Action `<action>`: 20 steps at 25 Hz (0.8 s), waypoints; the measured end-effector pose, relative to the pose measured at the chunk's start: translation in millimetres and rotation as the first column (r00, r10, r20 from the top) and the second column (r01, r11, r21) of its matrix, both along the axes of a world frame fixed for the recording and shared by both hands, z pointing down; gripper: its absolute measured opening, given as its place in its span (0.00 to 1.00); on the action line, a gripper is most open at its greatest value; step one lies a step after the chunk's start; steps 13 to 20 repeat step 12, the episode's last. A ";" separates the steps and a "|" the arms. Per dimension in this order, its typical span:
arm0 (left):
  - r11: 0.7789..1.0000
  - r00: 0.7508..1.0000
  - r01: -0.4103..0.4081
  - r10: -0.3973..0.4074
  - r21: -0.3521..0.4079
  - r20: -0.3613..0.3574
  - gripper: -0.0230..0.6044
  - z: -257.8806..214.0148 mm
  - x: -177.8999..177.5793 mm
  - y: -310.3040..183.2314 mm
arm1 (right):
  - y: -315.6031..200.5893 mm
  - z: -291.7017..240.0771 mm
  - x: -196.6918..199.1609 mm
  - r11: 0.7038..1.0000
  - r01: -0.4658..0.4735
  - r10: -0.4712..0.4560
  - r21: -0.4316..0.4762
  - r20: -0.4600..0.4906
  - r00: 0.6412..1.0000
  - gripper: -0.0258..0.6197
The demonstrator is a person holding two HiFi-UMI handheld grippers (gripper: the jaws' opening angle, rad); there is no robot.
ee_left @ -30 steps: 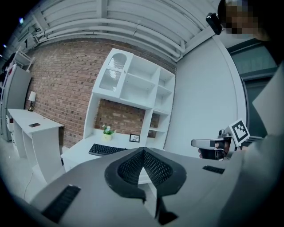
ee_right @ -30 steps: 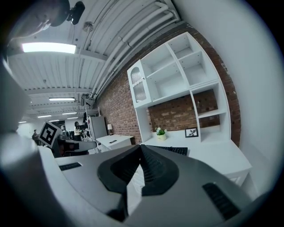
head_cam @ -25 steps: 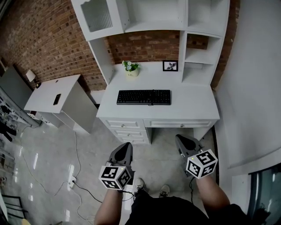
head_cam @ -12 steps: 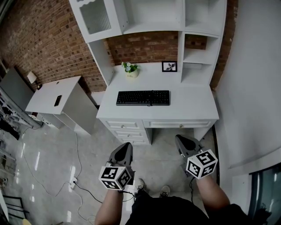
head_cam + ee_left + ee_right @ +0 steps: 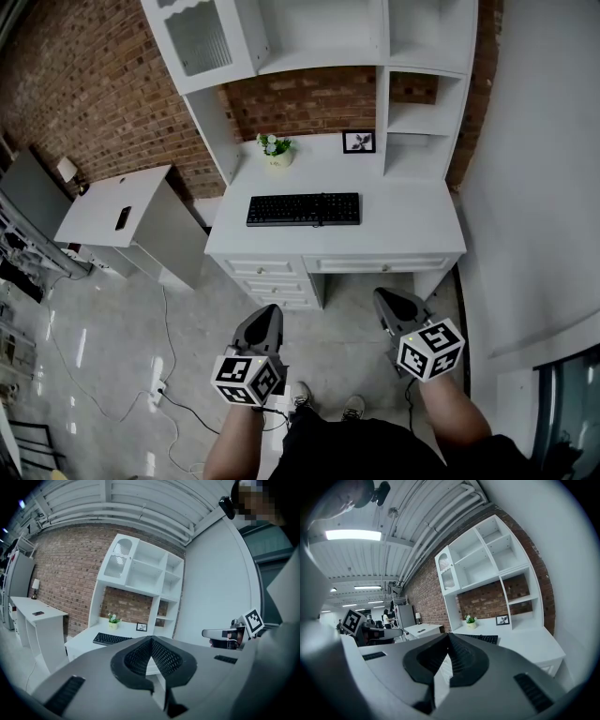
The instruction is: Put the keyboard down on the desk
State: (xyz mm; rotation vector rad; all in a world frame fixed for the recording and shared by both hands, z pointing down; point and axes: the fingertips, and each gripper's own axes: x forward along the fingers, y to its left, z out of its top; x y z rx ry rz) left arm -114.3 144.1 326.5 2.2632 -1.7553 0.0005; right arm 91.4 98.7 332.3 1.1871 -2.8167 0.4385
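Observation:
A black keyboard (image 5: 304,209) lies flat on the white desk (image 5: 403,225), near its front middle; it also shows small in the left gripper view as the keyboard (image 5: 111,639) and in the right gripper view as the keyboard (image 5: 483,638). My left gripper (image 5: 265,322) hangs over the floor well in front of the desk, shut and holding nothing. My right gripper (image 5: 392,306) is level with it to the right, also shut and holding nothing. Both point toward the desk, far from the keyboard.
A small potted plant (image 5: 275,148) and a framed picture (image 5: 359,142) stand at the desk's back under the white hutch shelves (image 5: 323,37). A lower white side table (image 5: 103,206) with a dark phone stands left. A power strip and cable (image 5: 155,384) lie on the floor.
The head view has shifted slightly, so the desk and keyboard sit a little higher and further left in it. Both grippers stay in place and shut.

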 end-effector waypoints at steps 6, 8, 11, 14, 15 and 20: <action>1.000 1.000 0.003 -0.003 -0.003 0.008 0.06 -1.1 1.7 0.6 | -1.1 -0.9 2.3 1.000 0.001 -0.001 0.001 0.000 1.000 0.07; 1.000 1.000 0.006 -0.006 -0.002 0.010 0.06 -1.0 1.5 0.8 | -1.2 -0.8 3.1 1.000 0.001 -0.001 0.001 0.000 1.000 0.07; 1.000 1.000 0.007 -0.007 -0.001 0.014 0.06 -2.0 1.4 1.7 | -0.3 -1.8 3.3 1.000 0.002 -0.002 0.003 0.001 1.000 0.07; 1.000 1.000 0.007 -0.007 -0.001 0.015 0.06 -2.4 1.5 2.0 | 0.1 -2.1 3.2 1.000 0.002 -0.002 0.003 0.001 1.000 0.07; 1.000 1.000 0.007 -0.007 -0.001 0.015 0.06 -2.4 1.5 2.0 | 0.1 -2.1 3.2 1.000 0.002 -0.002 0.003 0.001 1.000 0.07; 1.000 1.000 0.007 -0.007 -0.001 0.015 0.06 -2.4 1.5 2.0 | 0.1 -2.1 3.2 1.000 0.002 -0.002 0.003 0.001 1.000 0.07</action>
